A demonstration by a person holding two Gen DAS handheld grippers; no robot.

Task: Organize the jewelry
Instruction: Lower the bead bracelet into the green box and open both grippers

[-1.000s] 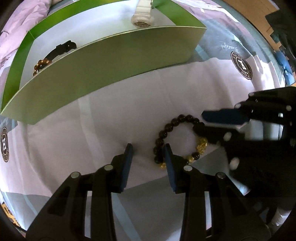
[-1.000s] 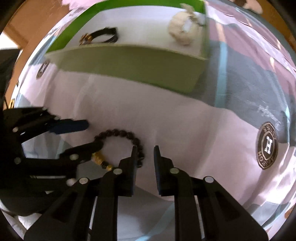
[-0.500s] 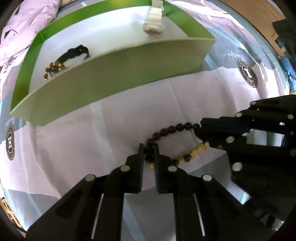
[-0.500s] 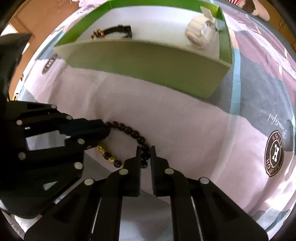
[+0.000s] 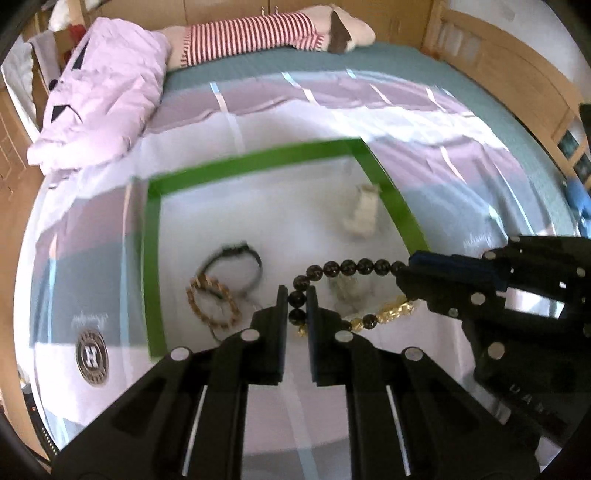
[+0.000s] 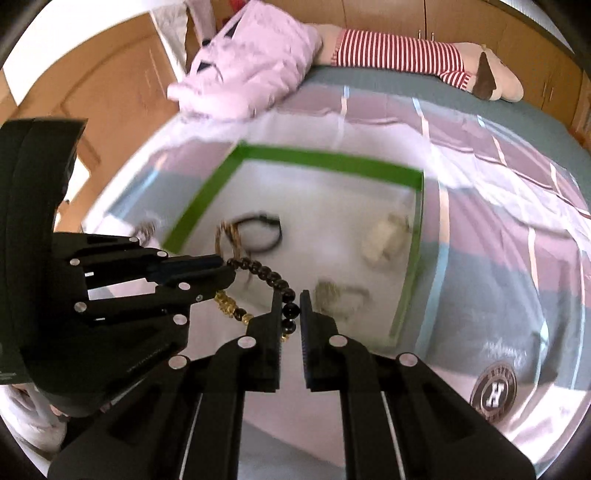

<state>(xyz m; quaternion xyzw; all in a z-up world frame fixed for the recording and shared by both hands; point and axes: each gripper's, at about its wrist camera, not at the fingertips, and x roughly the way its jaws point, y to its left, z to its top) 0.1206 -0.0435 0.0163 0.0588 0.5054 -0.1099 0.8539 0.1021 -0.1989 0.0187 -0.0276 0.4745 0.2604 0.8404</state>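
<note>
Gripping the black bead bracelet (image 5: pixel 334 268) from both ends, left gripper (image 5: pixel 296 306) and right gripper (image 6: pixel 289 314) fingers clenched on beads. Hanging above the green-walled box (image 5: pixel 391 199). Blurry white watch (image 5: pixel 361 218) inside.

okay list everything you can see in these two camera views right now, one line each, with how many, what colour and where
Beaded bracelet: one, black beads with gold charms, held up above the box between both grippers.
Box: one, green walls and white floor, on the bed.
Strap bracelet: one, black, left part of the box floor.
Bead bracelet: one, brown-gold, beside the black strap.
Watch: one, cream-white, right part of the box.
Small item: one, pale and gold, blurred, near the box's front; cannot identify.
Bedspread: one, grey, mauve and white panels with round logo patches.
Quilt: one, lilac, bunched at the bed's far left.
Plush toy: one, red-and-white stripes, along the far edge.
Left gripper: one, black, shut on beads.
Right gripper: one, black, shut on beads.
</note>
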